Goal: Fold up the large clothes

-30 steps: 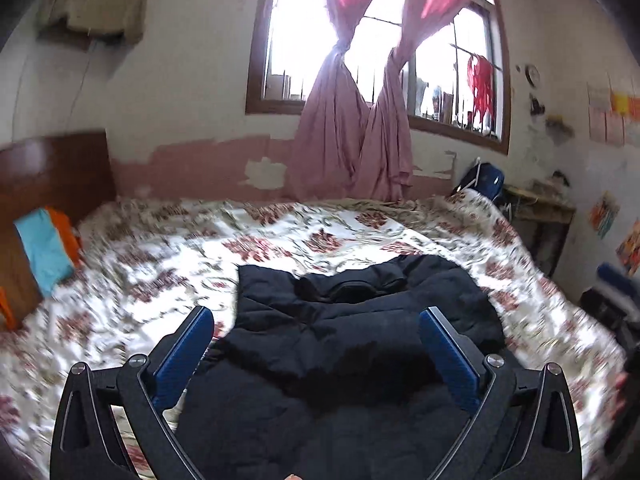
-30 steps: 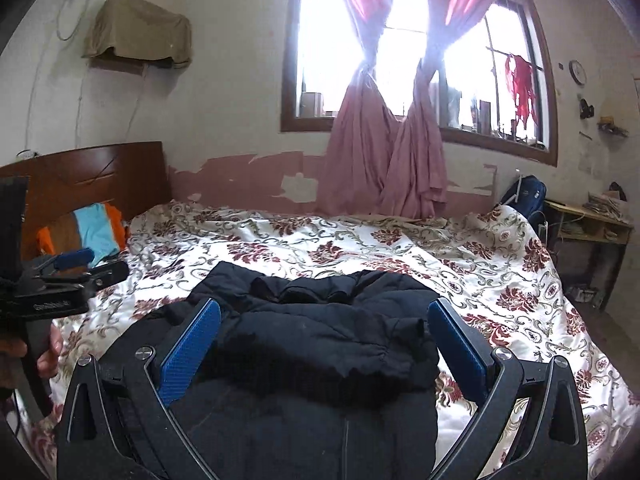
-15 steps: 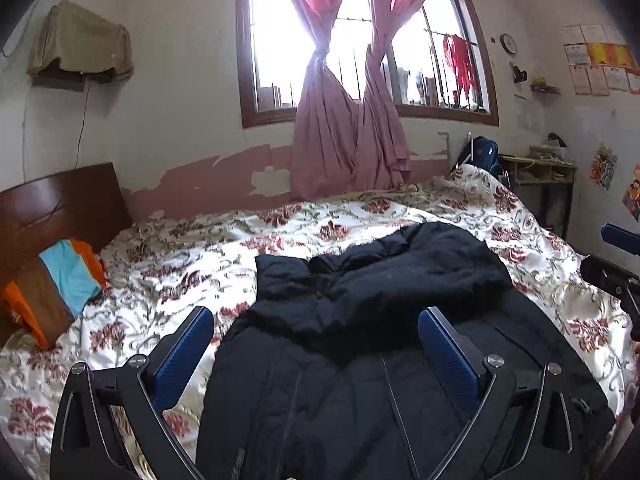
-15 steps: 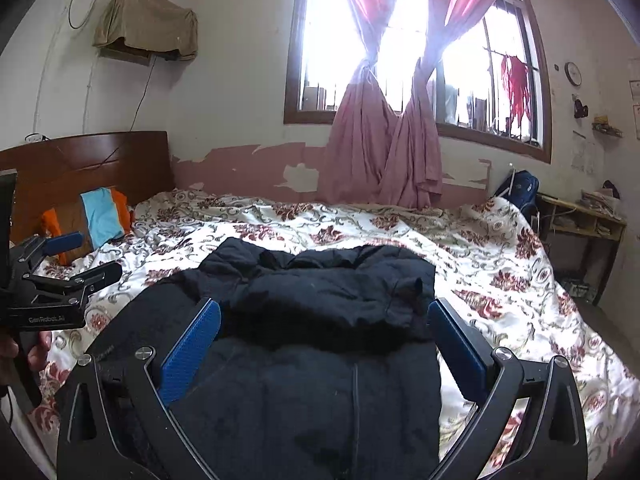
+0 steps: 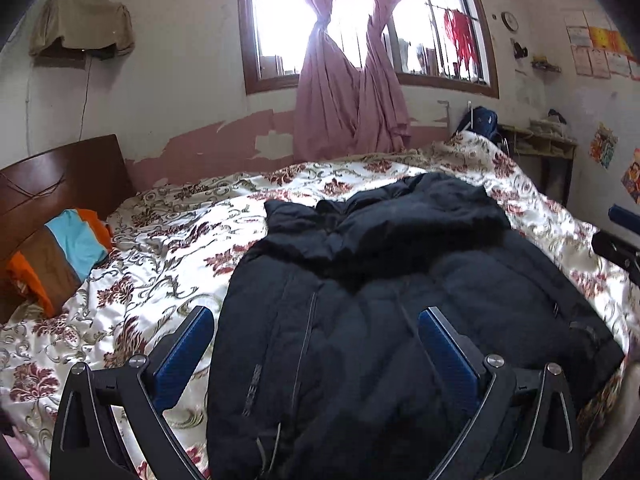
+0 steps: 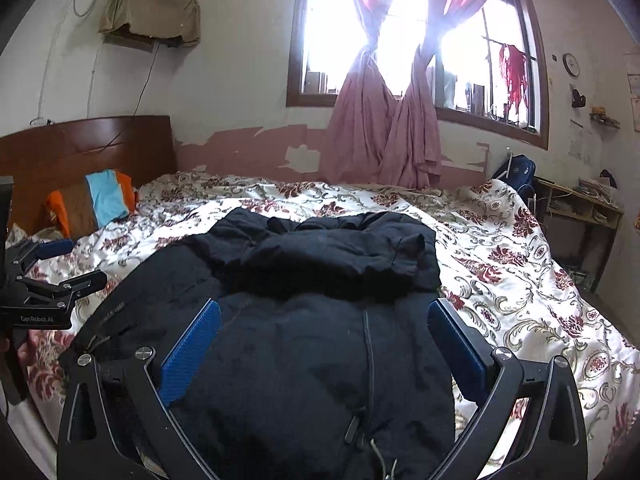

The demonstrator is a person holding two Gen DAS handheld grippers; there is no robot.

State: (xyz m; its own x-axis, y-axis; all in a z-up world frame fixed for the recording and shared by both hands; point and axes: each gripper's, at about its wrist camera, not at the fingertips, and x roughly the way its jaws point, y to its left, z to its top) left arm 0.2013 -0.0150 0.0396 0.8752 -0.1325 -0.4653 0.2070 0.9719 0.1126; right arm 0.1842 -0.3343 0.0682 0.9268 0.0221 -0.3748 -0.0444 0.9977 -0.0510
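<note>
A large black padded jacket (image 5: 380,300) lies spread on the floral bedspread (image 5: 168,248), its hood (image 5: 400,216) folded over the upper part. It also shows in the right wrist view (image 6: 312,320), zipper running down the middle. My left gripper (image 5: 316,320) is open and empty, held above the jacket's left half. My right gripper (image 6: 324,316) is open and empty, above the jacket's middle. The left gripper also shows at the left edge of the right wrist view (image 6: 52,272). The right gripper shows at the right edge of the left wrist view (image 5: 620,240).
A striped orange, brown and blue pillow (image 5: 60,252) leans on the wooden headboard (image 6: 80,148) at the left. Pink curtains (image 6: 384,128) hang at the window behind the bed. A desk (image 6: 580,208) and a blue backpack (image 6: 518,168) stand at the right.
Both grippers have pulled back and up from the jacket, so more of its body shows. The jacket now lies spread flat. Both grippers have stayed open.
</note>
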